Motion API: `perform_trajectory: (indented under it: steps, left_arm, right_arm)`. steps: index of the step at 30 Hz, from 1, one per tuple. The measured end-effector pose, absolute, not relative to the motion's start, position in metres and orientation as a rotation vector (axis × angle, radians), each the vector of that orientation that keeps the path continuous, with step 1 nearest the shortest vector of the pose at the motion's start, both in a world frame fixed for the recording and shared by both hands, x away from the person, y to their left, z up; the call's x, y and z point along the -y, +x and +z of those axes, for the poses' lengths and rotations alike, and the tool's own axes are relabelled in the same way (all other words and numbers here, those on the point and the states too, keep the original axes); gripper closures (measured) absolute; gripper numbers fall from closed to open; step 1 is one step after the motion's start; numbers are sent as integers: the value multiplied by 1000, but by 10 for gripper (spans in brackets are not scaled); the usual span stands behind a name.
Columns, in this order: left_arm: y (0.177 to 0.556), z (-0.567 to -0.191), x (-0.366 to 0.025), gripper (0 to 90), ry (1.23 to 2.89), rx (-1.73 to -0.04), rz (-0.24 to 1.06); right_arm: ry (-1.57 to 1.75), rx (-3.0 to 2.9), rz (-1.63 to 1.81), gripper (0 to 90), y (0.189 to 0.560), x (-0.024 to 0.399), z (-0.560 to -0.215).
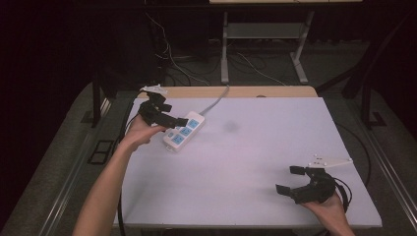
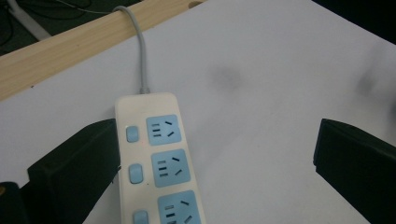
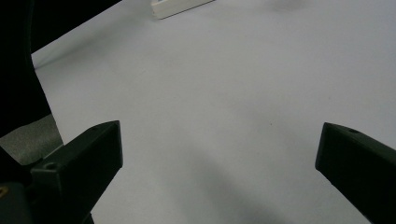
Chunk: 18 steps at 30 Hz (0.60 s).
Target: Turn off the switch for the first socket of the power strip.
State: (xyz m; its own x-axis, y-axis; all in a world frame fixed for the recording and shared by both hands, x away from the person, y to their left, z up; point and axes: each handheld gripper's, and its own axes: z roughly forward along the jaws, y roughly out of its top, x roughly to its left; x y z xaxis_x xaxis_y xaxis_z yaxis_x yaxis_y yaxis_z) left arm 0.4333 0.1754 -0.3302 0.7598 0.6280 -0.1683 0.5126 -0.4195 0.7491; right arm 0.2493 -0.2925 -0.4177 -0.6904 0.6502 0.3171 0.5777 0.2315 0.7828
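At the table's far left, the left gripper (image 1: pixel 169 114) hangs wide open over a white power strip (image 1: pixel 183 132), one jaw beside its edge, gripping nothing. Near the right front corner, the right gripper (image 1: pixel 290 180) gapes empty above the white table (image 1: pixel 246 162).

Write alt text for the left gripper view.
A white power strip with blue sockets lies on a white table, between the open left tool's black jaws, touching the left one. Its grey cable runs over the table's wooden edge.
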Motion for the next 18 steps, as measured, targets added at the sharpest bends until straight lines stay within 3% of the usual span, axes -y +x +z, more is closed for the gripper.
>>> perform_trajectory:
  steps: [18]
  left_arm:
    - [465, -324, -171, 7, 2095, -863, 179]
  right_arm:
    - [1199, -2415, 1468, 4, 250, 292, -418]
